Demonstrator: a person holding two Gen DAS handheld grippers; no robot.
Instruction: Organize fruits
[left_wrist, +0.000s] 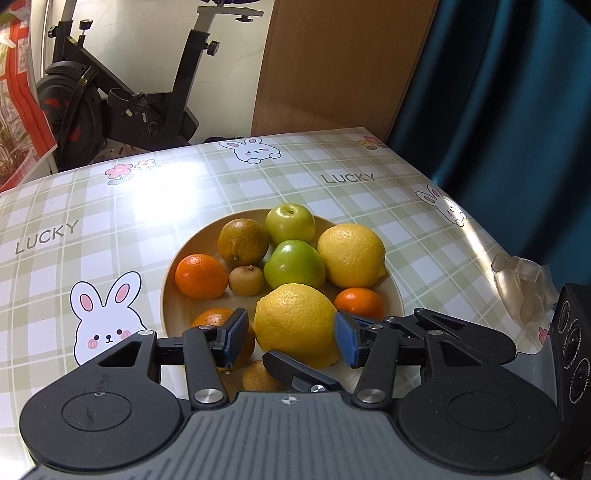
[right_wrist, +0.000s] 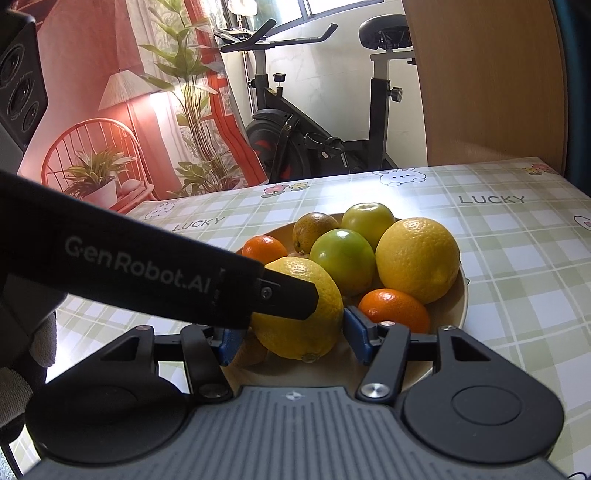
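Observation:
A tan plate (left_wrist: 391, 288) (right_wrist: 452, 317) on the checked tablecloth holds two lemons, two green apples, several oranges and small brown fruits. The near lemon (left_wrist: 295, 325) (right_wrist: 299, 314) lies at the plate's front. My left gripper (left_wrist: 291, 339) is open, its blue pads on either side of this lemon without clear contact. My right gripper (right_wrist: 291, 339) is also open around the same lemon. The left gripper's black finger (right_wrist: 280, 299) crosses the lemon's left side in the right wrist view. The right gripper's fingertip (left_wrist: 295, 371) shows below the lemon in the left wrist view.
The second lemon (left_wrist: 351, 254) (right_wrist: 417, 258), green apples (left_wrist: 295, 264) (left_wrist: 290, 223) and oranges (left_wrist: 201, 275) (right_wrist: 393, 308) crowd the plate. A crumpled clear wrapper (left_wrist: 524, 288) lies at the table's right edge. An exercise bike (left_wrist: 122, 99) and a wooden board (left_wrist: 332, 62) stand behind the table.

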